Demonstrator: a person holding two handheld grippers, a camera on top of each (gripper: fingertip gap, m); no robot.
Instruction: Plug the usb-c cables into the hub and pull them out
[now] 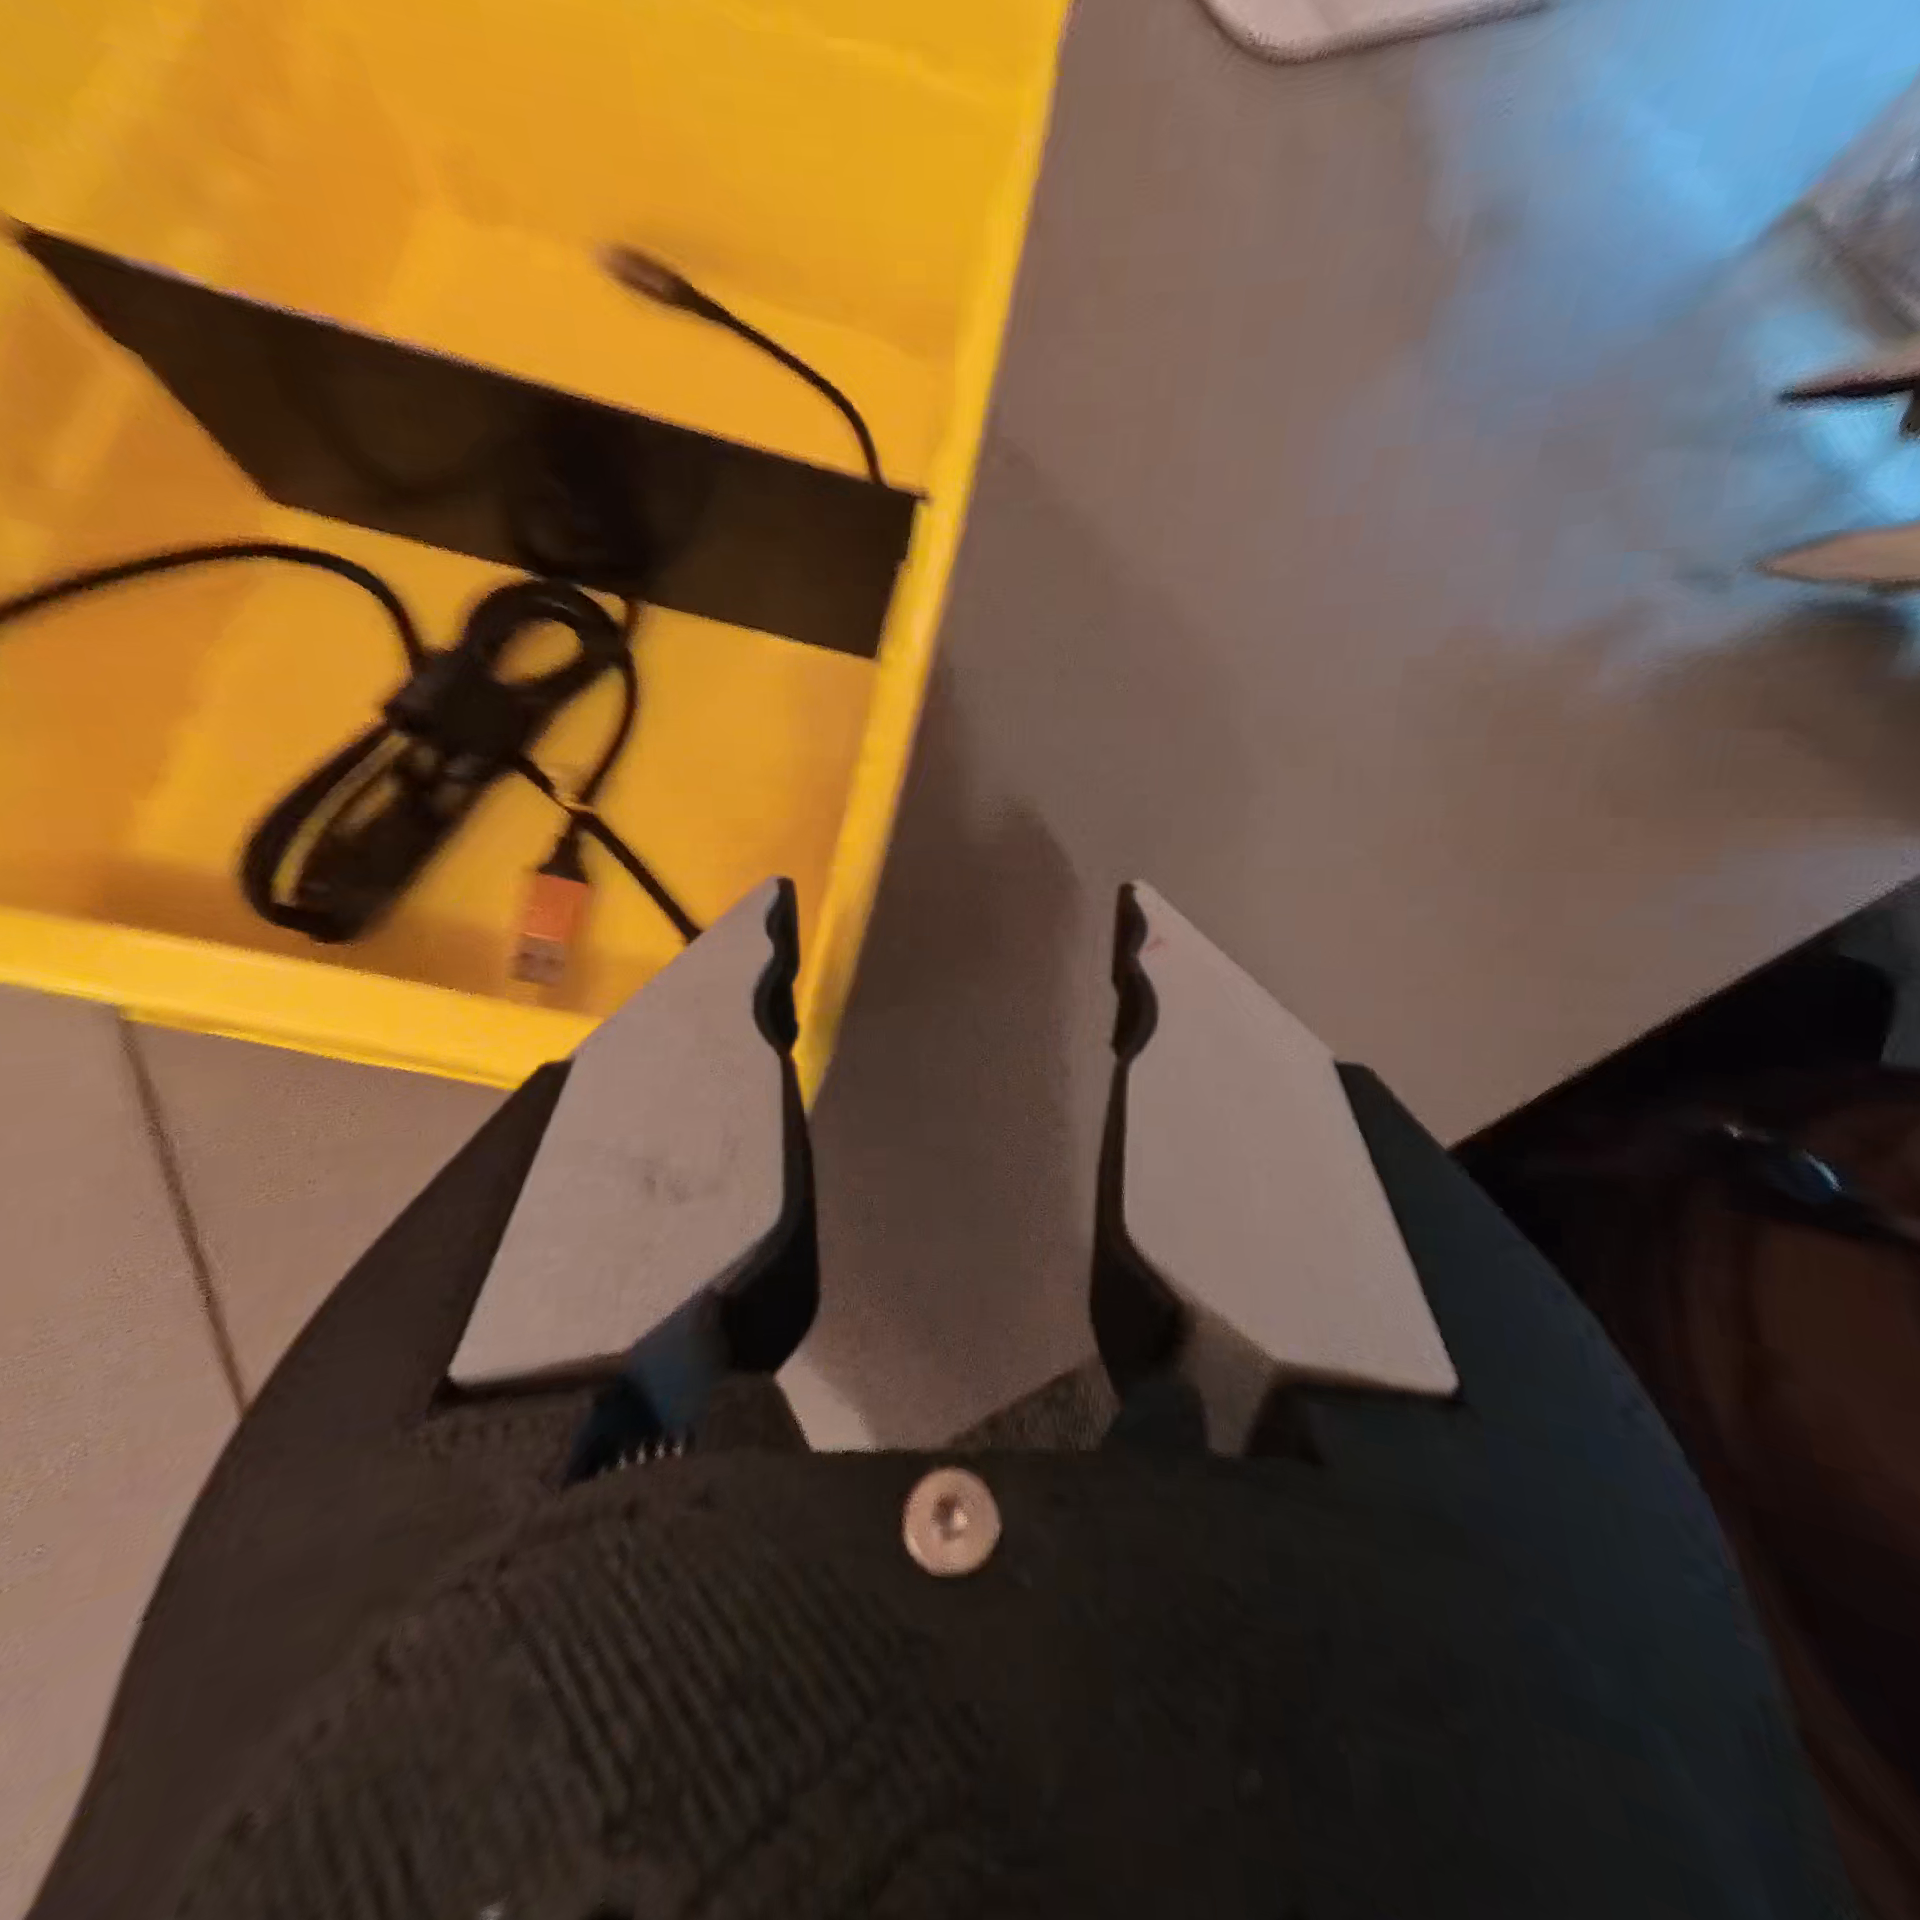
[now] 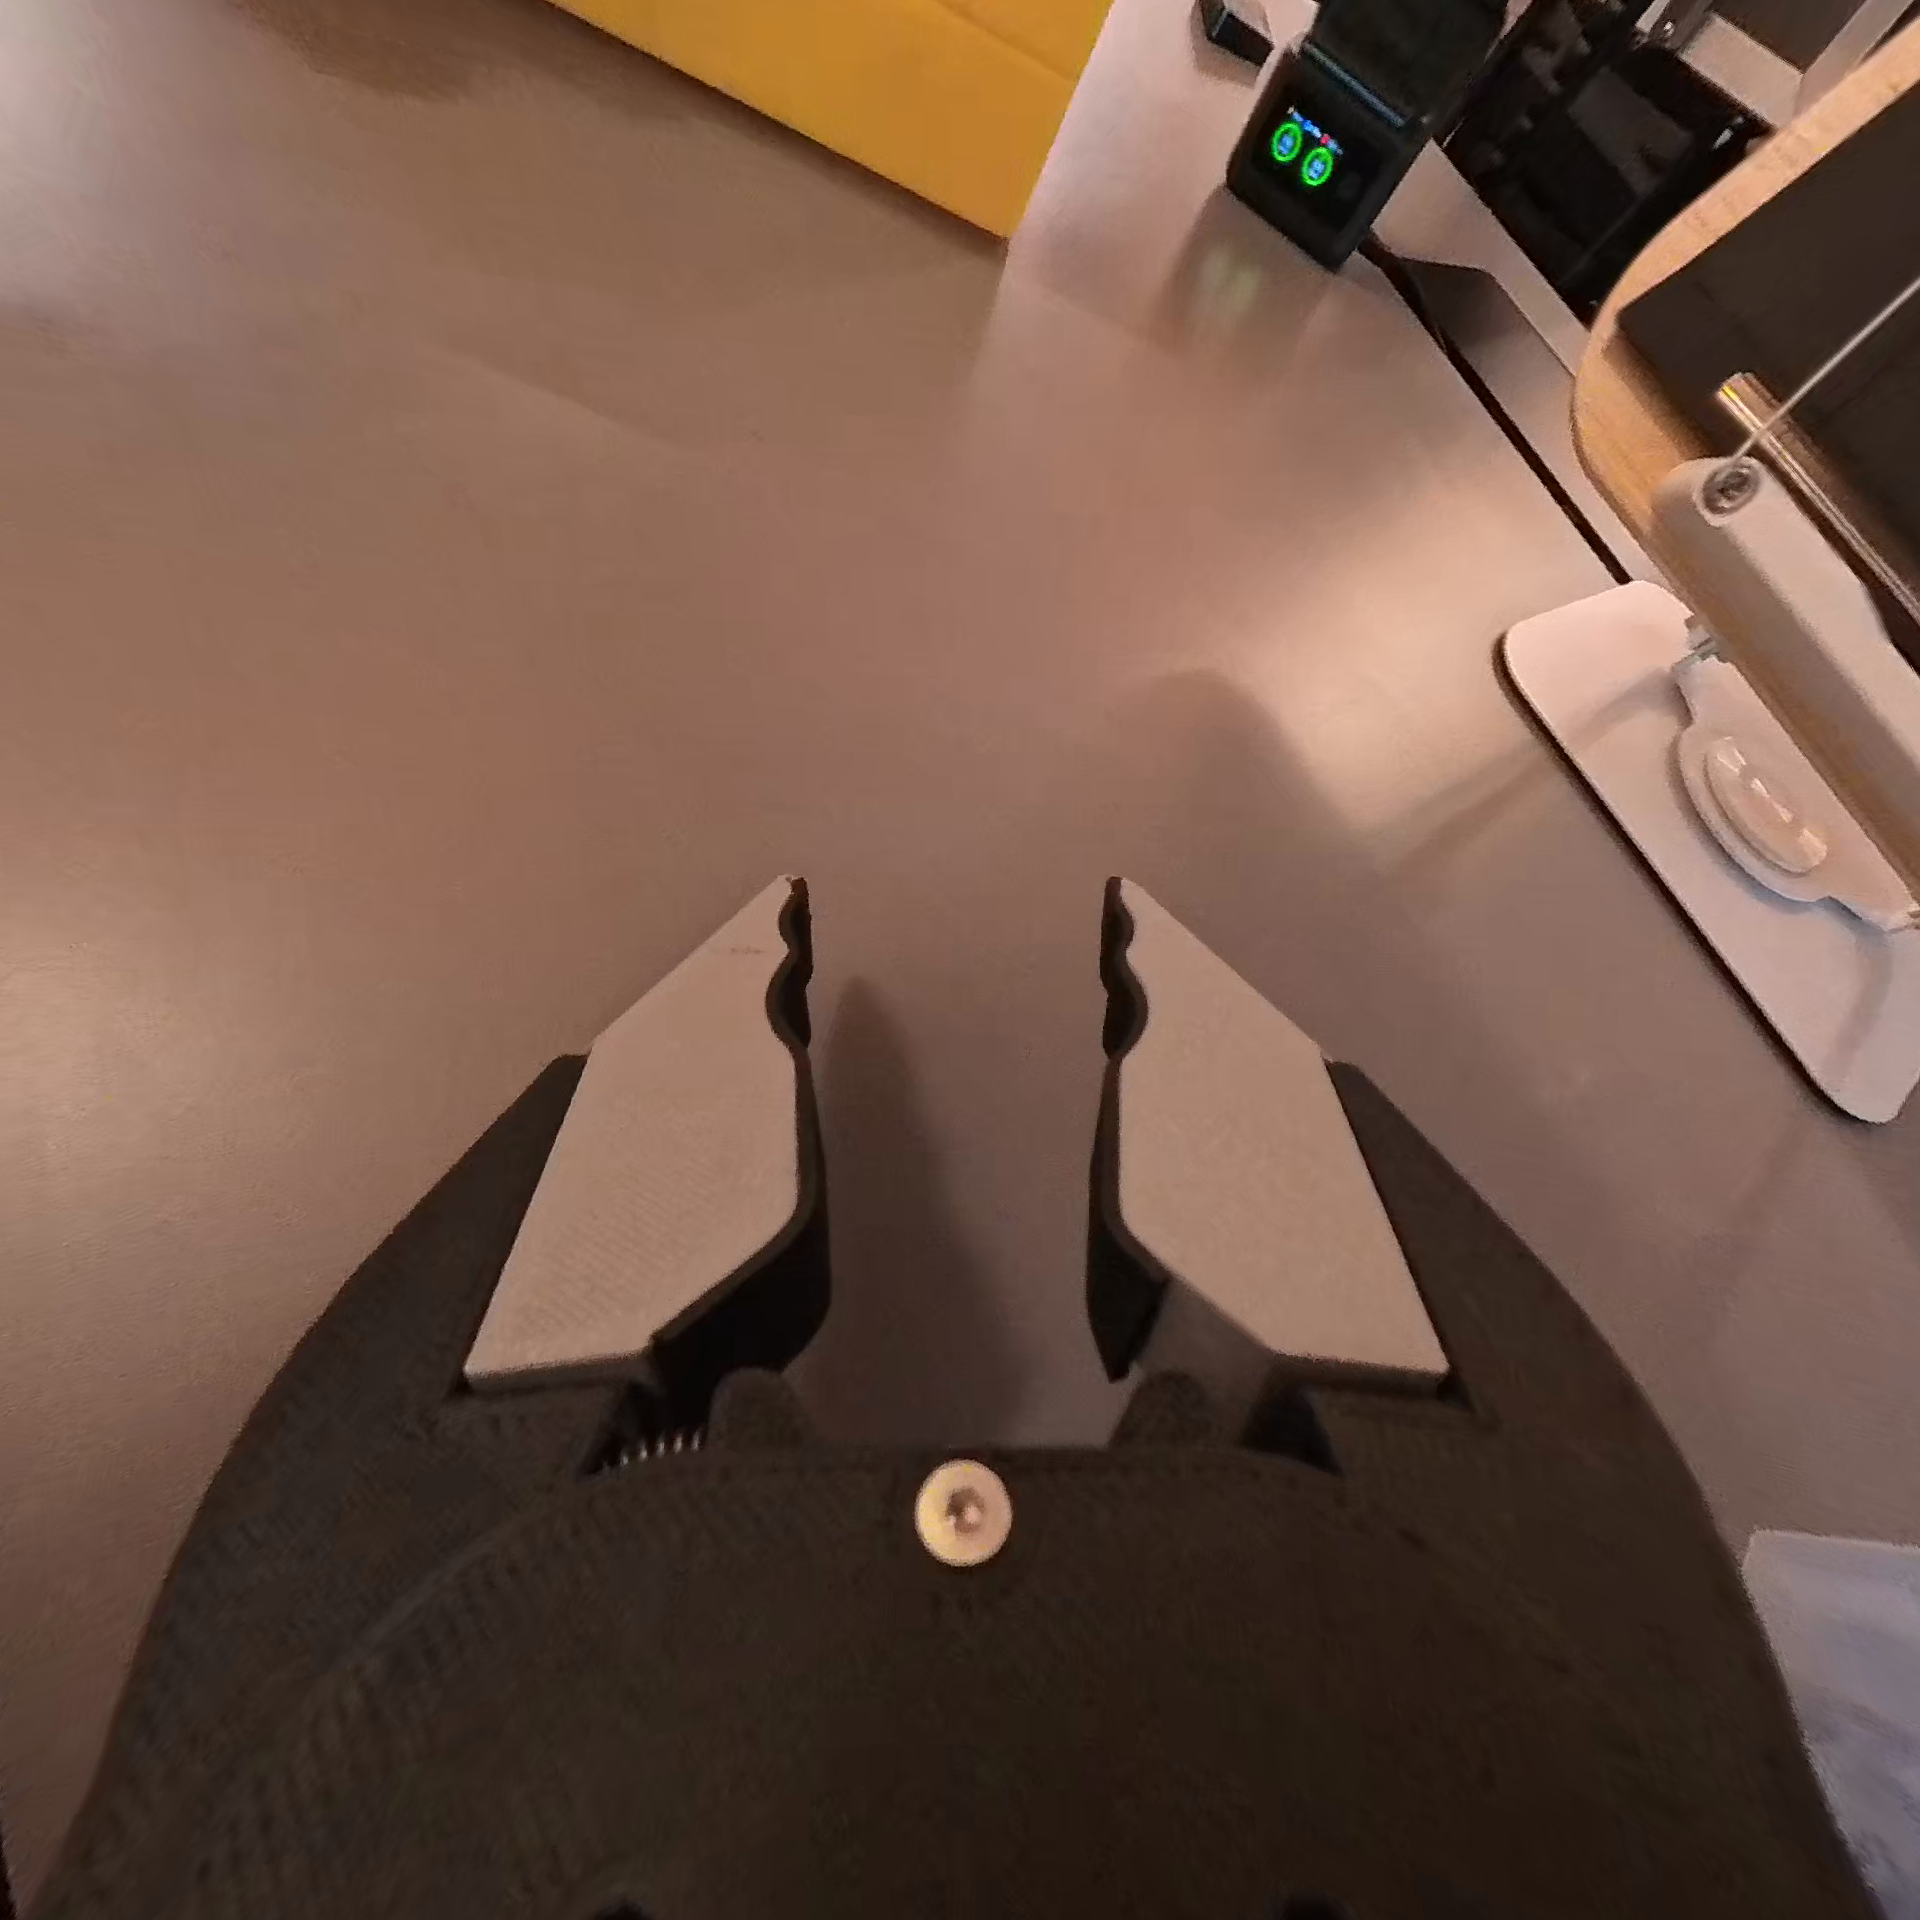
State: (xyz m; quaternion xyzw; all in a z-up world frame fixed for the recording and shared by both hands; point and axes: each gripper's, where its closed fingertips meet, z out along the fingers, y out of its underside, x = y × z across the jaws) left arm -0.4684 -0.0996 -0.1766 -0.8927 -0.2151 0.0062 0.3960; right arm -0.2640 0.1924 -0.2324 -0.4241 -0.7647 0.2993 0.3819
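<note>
Cables (image 1: 436,769) only beside left tongs (image 1: 956,935)

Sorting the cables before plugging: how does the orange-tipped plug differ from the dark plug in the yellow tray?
The orange-tipped plug lies at the near edge of the yellow tray, close to the left claw; the dark plug lies farther back, beyond the black strip. The orange one's cable joins a coiled bundle; the dark one's runs out single. Both lie loose, ungripped.
</note>
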